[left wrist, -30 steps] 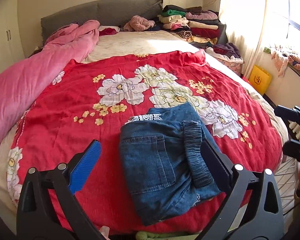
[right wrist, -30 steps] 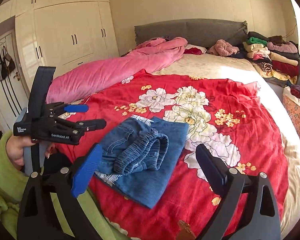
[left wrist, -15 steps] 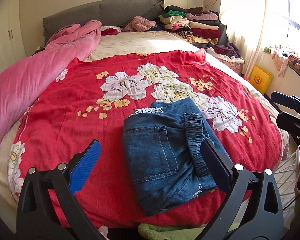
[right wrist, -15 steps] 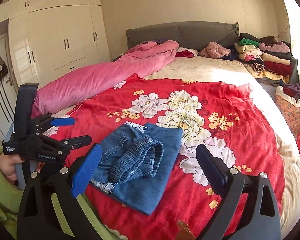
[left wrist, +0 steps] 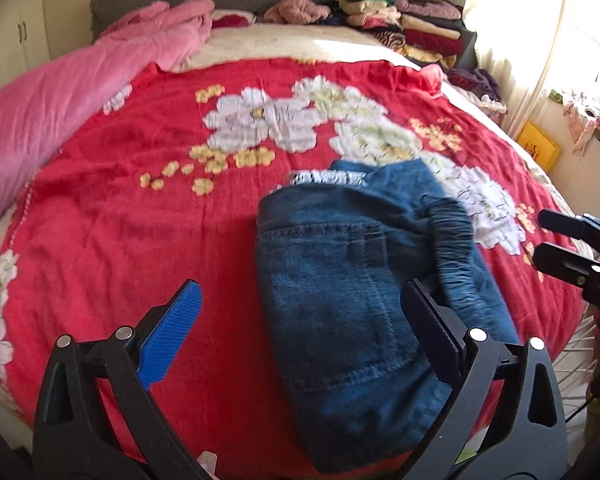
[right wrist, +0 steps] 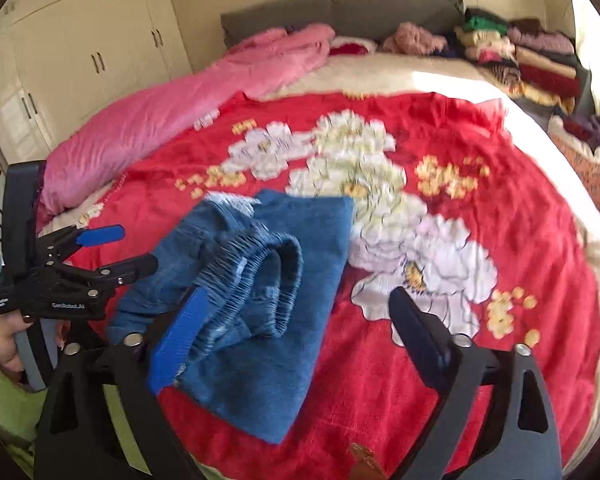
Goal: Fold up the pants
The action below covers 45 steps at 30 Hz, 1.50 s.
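Bedroom, sunlit from a window on the right. Wide bed draped in a red floral blanket, grey headboard behind, rolled pink duvet along the left edge. Stack of folded clothes piled at the far right corner by the headboard. Cream wardrobe doors on the left wall.

Blue denim pants lying folded into a compact bundle on the blanket, near the front edge of the bed. Back pocket facing up, gathered elastic waistband bunched along the right side of the bundle, frayed pale hem peeking out at the far end. Both views somewhat blurred.

Left gripper spread wide, tilted down over the pants; dark finger in front of the waistband side, blue-padded finger over bare blanket to the left of the bundle. No pinch on the cloth. Same gripper also at the left of the right wrist view, jaws apart, gripped by a hand in a green sleeve.

Right gripper closing, jaws still well apart. Blue pad low against the waistband folds, dark finger out over a white flower on the blanket; contact with the denim impossible to tell through the blur. Nothing clamped.
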Available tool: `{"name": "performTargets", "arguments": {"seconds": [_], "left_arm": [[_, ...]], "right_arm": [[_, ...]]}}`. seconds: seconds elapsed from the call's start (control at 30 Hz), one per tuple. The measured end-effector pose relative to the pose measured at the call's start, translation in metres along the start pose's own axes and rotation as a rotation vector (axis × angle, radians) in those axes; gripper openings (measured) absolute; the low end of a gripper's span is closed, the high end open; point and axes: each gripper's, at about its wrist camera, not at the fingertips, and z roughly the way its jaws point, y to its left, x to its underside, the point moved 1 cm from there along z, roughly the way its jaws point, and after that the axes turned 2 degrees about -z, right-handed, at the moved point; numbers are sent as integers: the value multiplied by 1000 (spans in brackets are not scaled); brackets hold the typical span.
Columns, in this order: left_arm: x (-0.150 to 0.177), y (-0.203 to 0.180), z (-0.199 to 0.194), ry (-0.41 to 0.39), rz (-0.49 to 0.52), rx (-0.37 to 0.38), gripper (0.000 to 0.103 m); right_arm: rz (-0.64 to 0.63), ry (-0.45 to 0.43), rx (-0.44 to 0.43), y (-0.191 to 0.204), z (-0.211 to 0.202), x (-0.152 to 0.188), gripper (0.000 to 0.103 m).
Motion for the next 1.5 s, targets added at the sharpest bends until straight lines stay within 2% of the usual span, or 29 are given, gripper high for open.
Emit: {"name": "performTargets", "arguments": {"seconds": [0.03,0.1,0.23,0.33,0.5,0.53,0.6,0.73,0.9,0.97,1.0,1.17,1.33,1.5], "left_arm": [[0,2,7,12,-6,5,93],[1,4,21,48,-20,15,93],[2,5,40,82,-43,60,85],[3,0,45,86,-30,64,79],[0,-2,50,88,-34,98,59],[0,-4,50,89,-28,103,56],[-2,-8,49,88,-11,107,46],[-7,-12,44,78,2,102,40],[-23,-12,37,51,-10,104,39],[-31,-11,36,40,-18,105,38],[-37,-10,34,28,-23,105,38],[-64,-5,36,-8,-36,103,38],[-85,-4,45,-35,-33,82,38],[-87,-1,62,-20,-27,47,38]], "right_arm": [[22,25,-12,-5,12,0,74],[63,64,-45,-12,30,2,70],[124,137,-108,-19,63,8,68],[132,138,-139,-19,74,8,70],[117,122,-164,-17,83,2,68],[106,114,-175,-17,84,0,65],[91,104,-220,-14,86,-4,34],[77,55,-219,-9,74,-13,19],[2,3,-211,3,61,-27,17],[-11,-17,-211,4,59,-39,17],[-19,-27,-207,3,58,-44,14],[-53,-75,-182,1,58,-74,14],[-32,-72,-158,-11,77,-93,13],[9,-38,-109,-26,96,-93,14]]}}
